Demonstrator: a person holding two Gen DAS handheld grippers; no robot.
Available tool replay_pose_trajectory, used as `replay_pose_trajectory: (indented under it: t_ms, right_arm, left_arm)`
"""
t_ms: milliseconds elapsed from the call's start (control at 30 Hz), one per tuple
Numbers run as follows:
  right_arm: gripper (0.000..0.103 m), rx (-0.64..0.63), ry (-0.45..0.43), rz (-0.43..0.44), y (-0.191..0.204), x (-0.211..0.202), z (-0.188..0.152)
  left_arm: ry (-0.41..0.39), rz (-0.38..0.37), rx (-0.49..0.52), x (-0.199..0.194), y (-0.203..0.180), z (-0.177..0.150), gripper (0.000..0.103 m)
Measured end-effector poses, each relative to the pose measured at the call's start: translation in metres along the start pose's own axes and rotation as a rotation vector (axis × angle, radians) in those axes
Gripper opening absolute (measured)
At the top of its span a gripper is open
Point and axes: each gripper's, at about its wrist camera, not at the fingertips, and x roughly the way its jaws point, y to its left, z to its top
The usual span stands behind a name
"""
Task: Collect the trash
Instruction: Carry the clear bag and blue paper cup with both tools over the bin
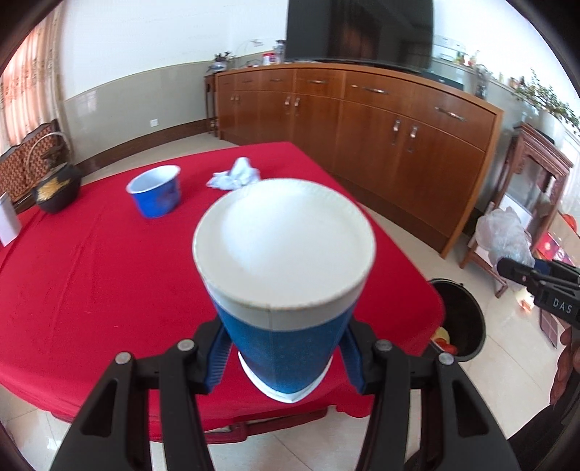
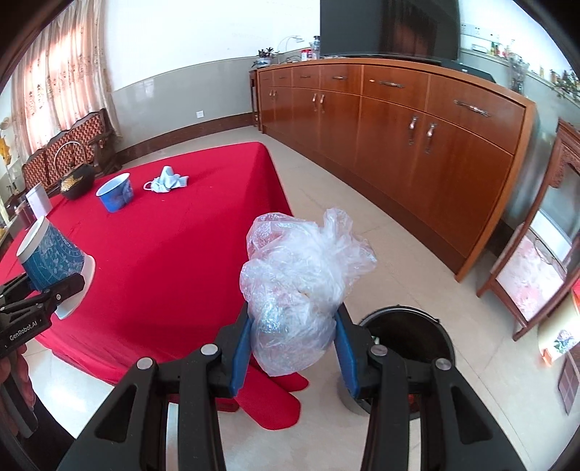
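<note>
My left gripper [image 1: 284, 358] is shut on a blue paper cup [image 1: 286, 290], held base-forward above the red table [image 1: 90, 271]; the cup also shows in the right wrist view [image 2: 54, 264]. My right gripper [image 2: 293, 347] is shut on a crumpled clear plastic bag [image 2: 301, 286], held over the floor just left of the black trash bin [image 2: 409, 337]. The bin also shows in the left wrist view [image 1: 460, 319], with the bag [image 1: 504, 232] beyond it. A second blue cup [image 1: 156, 195] and a crumpled light-blue mask [image 1: 235, 175] lie on the far part of the table.
A dark teapot [image 1: 56, 190] and a white box [image 1: 9, 221] stand at the table's left edge. A long wooden sideboard [image 1: 380, 126] runs along the far wall with a TV [image 1: 359, 29] on it. A wooden stand [image 2: 533, 253] is right of the bin.
</note>
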Motion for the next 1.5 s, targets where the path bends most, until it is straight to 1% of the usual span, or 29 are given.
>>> replay_pose_trajectory:
  t_ms: [367, 667, 800, 900, 1100, 1267, 1333, 1500]
  right_arm:
    - [0.044, 0.056, 0.002, -0.031, -0.044, -0.013, -0.021]
    - [0.044, 0.116, 0.015, -0.055, -0.095, -0.009, -0.039]
    - [0.044, 0.152, 0.022, -0.064, -0.122, -0.006, -0.051]
    - [0.044, 0.168, 0.033, -0.070, -0.139, -0.003, -0.058]
    - [0.044, 0.180, 0.074, -0.081, -0.170, 0.008, -0.076]
    - [0.044, 0.188, 0.091, -0.077, -0.193, 0.018, -0.083]
    - [0.044, 0.180, 0.098, -0.070, -0.201, 0.026, -0.084]
    - [0.044, 0.168, 0.142, -0.056, -0.217, 0.055, -0.094]
  left_arm:
    - [0.004, -0.061, 0.080, 0.002, -0.056, 0.001, 0.054]
    - [0.035, -0.106, 0.155, 0.024, -0.110, 0.001, 0.054]
    - [0.057, -0.136, 0.193, 0.037, -0.135, 0.000, 0.054]
    - [0.077, -0.174, 0.213, 0.047, -0.156, 0.000, 0.054]
    - [0.118, -0.236, 0.273, 0.068, -0.198, -0.003, 0.054]
    - [0.153, -0.263, 0.304, 0.086, -0.227, -0.007, 0.054]
    - [0.167, -0.268, 0.306, 0.093, -0.235, -0.008, 0.054]
    - [0.224, -0.296, 0.272, 0.114, -0.255, -0.013, 0.054]
